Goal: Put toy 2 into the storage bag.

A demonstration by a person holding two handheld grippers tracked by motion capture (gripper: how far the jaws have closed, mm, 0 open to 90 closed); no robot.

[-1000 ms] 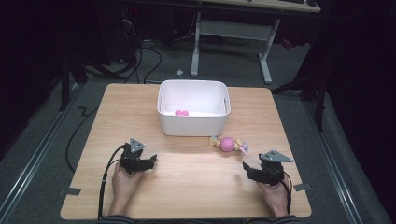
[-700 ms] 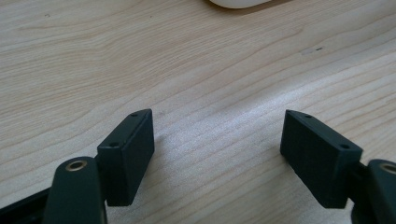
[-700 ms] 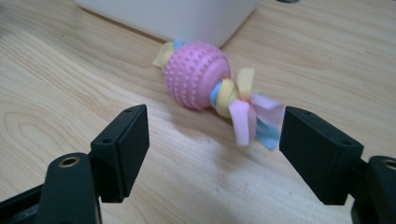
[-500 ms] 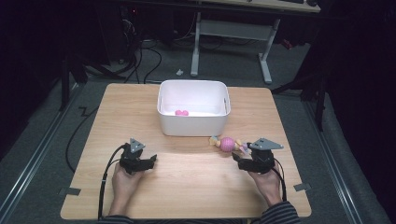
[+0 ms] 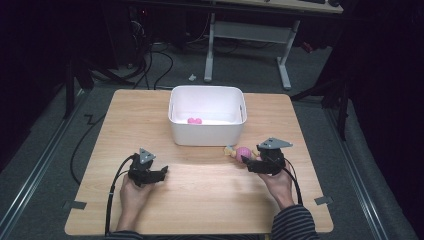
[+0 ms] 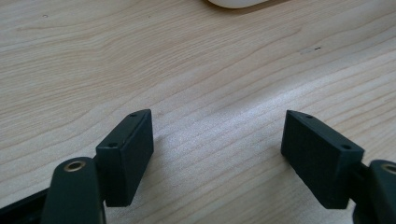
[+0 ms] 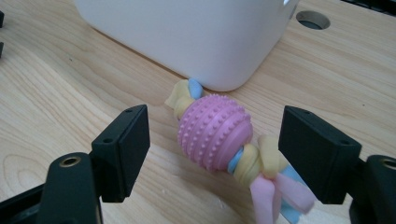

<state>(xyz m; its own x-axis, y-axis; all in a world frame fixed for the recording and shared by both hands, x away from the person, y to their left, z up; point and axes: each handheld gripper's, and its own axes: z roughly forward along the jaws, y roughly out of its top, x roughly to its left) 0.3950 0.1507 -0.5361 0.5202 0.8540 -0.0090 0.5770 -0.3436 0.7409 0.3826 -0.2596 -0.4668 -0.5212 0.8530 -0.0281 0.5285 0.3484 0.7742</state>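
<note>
The knobbly pink ball toy (image 7: 215, 138) lies against the white bin (image 7: 187, 37), so I straddle it with my right gripper (image 7: 212, 154) spread wide, my left gripper (image 6: 217, 158) idling open over bare table (image 6: 187, 60).

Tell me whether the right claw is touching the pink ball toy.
Apart. The right gripper view shows the right claw open, bare table on both sides between its jaws and the pink ball toy.

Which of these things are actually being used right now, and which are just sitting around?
In use:
- right gripper, open around the toy
- knobbly pink ball toy with knotted cloth ends, lying on the table
- white tub, probably where the toy goes; a pink item lies inside

Just there:
- left gripper, open over bare wood
- cables on the floor
- desk frame behind
</note>
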